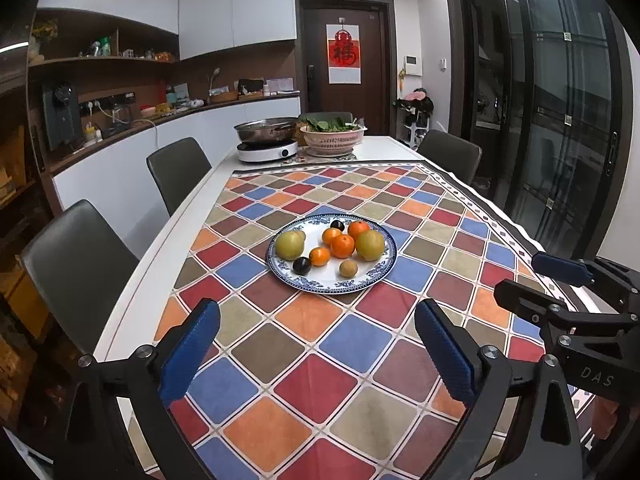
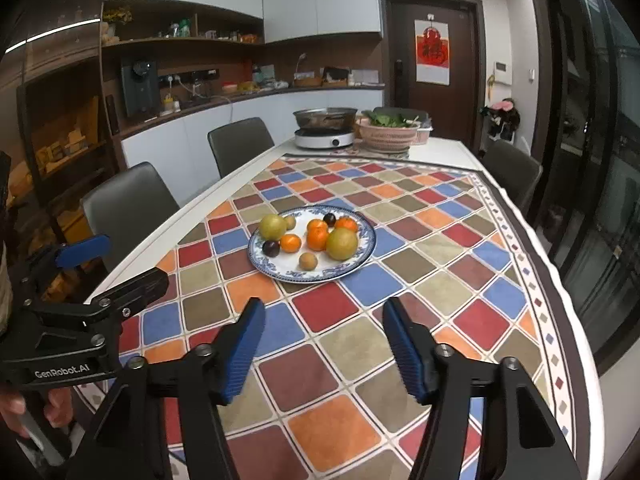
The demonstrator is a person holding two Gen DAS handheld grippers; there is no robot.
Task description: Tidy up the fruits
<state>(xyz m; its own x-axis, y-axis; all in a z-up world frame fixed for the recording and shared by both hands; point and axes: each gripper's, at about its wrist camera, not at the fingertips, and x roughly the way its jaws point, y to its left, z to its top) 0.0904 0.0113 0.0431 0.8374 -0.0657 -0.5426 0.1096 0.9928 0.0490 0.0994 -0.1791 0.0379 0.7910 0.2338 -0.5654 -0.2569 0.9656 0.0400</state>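
Plainly, left wrist view: all the fruit lies on the plate [image 1: 384, 268], which sits mid-table on the checked cloth [image 1: 340, 380].
Fruit places: a green pear [image 1: 290, 245] at 9 o'clock on the plate, a second pear [image 1: 370, 245] at 3 o'clock, four mandarins [image 1: 343, 246] about the centre, one dark plum [image 1: 301, 266] at 7 o'clock, another plum [image 1: 338, 225] at 12 o'clock, a small brown fruit [image 1: 348, 269] at 5 o'clock.
Handling, judged: round and smooth, so apt to roll; pears heavier and firm, mandarins soft-skinned, plums easily bruised. Grip across the widest part, lightly.
Left gripper [image 1: 316, 344]: released, jaws wide apart, holding nothing, held low and short of the plate.
Right wrist view: the same plate [image 2: 360, 256] lies ahead at 12 o'clock.
Right gripper [image 2: 324, 344]: spread apart and empty, level above the cloth, aimed at the plate.
Stage: fruit gathered but mixed; fits either sorting yet to come or a finished gathering.
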